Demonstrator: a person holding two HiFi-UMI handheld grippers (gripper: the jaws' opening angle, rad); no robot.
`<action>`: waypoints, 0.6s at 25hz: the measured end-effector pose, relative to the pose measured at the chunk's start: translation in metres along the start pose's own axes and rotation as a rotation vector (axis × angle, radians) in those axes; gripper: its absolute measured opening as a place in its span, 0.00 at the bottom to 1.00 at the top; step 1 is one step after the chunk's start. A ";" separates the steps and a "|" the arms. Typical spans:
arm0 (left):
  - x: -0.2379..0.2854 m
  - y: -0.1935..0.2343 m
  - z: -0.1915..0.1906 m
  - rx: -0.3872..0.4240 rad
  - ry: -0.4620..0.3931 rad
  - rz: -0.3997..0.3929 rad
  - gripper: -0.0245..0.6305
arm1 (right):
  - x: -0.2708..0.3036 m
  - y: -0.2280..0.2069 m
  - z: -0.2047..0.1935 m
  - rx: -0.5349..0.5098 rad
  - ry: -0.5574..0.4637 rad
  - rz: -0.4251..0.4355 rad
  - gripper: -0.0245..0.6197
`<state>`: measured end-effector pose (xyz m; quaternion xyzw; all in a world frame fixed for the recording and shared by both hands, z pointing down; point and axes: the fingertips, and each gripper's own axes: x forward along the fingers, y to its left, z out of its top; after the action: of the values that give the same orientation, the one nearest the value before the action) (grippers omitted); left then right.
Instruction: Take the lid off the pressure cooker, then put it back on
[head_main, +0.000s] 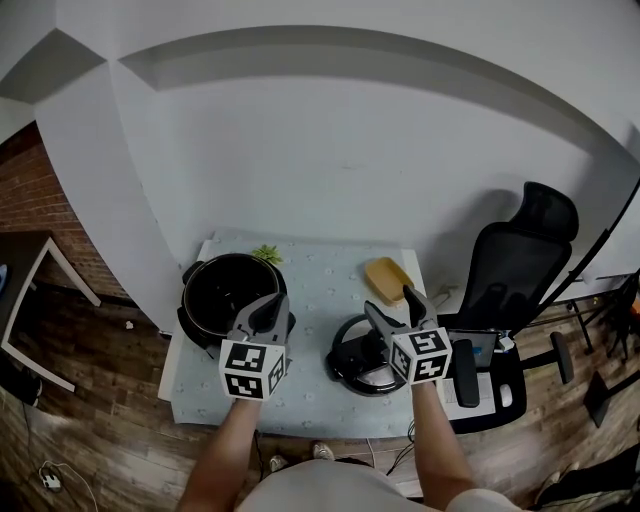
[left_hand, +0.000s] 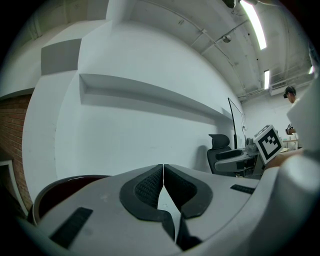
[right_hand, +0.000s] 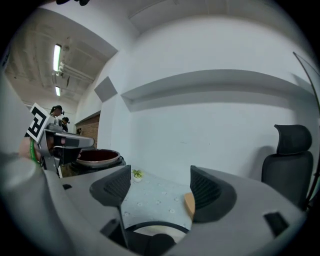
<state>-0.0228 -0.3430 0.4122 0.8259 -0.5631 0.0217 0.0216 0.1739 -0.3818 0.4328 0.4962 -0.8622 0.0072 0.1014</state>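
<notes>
- The left gripper (left_hand: 163, 172) has its fingers (left_hand: 145, 187) pressed together, the ribbed dark pads meeting at the tips, with nothing between them.
- The right gripper (right_hand: 159, 184) has its fingers (right_hand: 117, 186) spread wide and holds nothing; the gap frames bare cloth and the lid's far edge.
- The lid (right_hand: 155, 231) lies flat on the bench just below and ahead of the right fingers, not touching them. It is round, with a dark rim and a paler middle.
- In the head view the right gripper (head_main: 389, 300) hangs over the lid (head_main: 350, 372), which sits right of the pot, off it and apart from it.
- The pot (head_main: 230, 290) of the pressure cooker stands open at the bench's left end: a round black body with a dark, glossy inside.
- The left gripper (head_main: 277, 303) hovers over the pot's near right edge; in its own view the pot's dark red rim (left_hand: 65, 184) curves low on the left.
- From the right gripper view the pot (right_hand: 97, 157) stands beyond the left finger, a shiny rim on a black body.
- The bench (head_main: 320, 290) wears a pale cloth dotted with small flowers.
- A shallow yellow dish (head_main: 388, 275) rests near the far right corner, beyond the lid.
- A small green plant (head_main: 266, 253) stands at the back edge, behind the pot.
- A black office chair (head_main: 520, 270) with a mesh back stands to the right of the bench.
</notes>
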 end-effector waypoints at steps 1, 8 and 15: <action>0.000 0.000 0.000 0.000 0.000 0.000 0.06 | 0.003 -0.001 -0.008 0.001 0.021 -0.001 0.59; -0.002 0.000 -0.003 -0.009 0.004 0.000 0.06 | 0.023 -0.004 -0.089 0.031 0.221 -0.004 0.59; -0.003 -0.005 -0.011 -0.015 0.022 -0.011 0.06 | 0.033 -0.003 -0.168 0.101 0.416 -0.004 0.58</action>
<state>-0.0194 -0.3381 0.4225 0.8284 -0.5585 0.0264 0.0343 0.1886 -0.3921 0.6028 0.4902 -0.8203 0.1526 0.2520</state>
